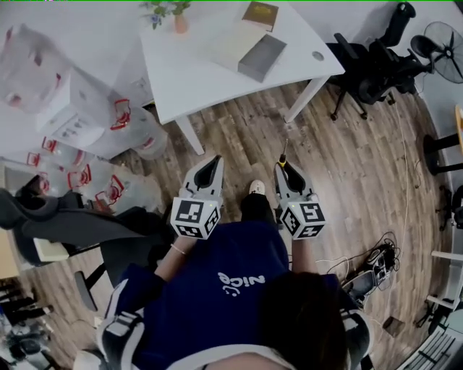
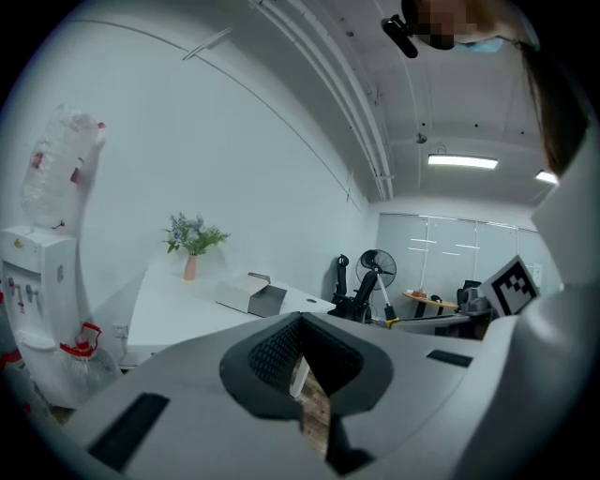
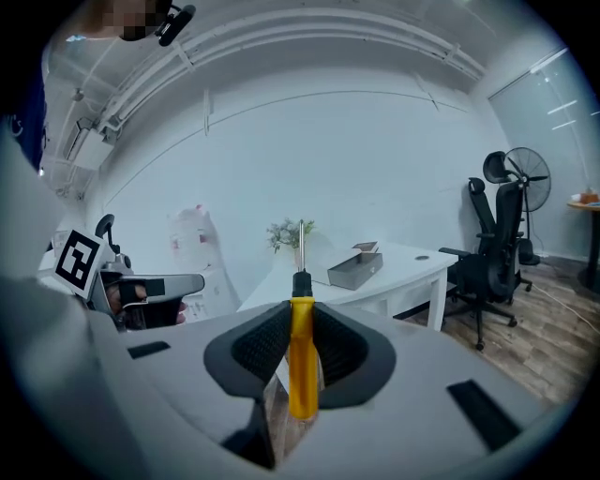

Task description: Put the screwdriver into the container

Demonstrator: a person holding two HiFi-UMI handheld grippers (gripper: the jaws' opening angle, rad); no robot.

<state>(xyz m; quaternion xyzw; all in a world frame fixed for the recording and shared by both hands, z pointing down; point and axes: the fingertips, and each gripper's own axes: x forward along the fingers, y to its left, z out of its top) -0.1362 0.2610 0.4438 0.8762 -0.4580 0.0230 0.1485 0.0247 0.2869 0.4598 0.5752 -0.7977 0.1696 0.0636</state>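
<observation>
On the white table [image 1: 189, 76] in the upper middle of the head view sits the container [image 1: 262, 56], a grey rectangular box with flat sides and a pale flap folded open beside it; no view looks into it, so its contents cannot be told. Near it stand a brown book [image 1: 260, 14] and a small pink vase [image 1: 180, 24] of greenery. The screwdriver [image 3: 302, 361] has a smooth yellow handle, a black collar and a thin metal shaft. It is clamped by the handle between the ribbed black pads of the right gripper [image 1: 287, 172], with its shaft sticking out past the tips toward the table. It is low in the frame over the wood-plank floor [image 1: 347, 181], well apart from the container. The left gripper [image 2: 301, 323] has its tips drawn together, with nothing between them.
</observation>
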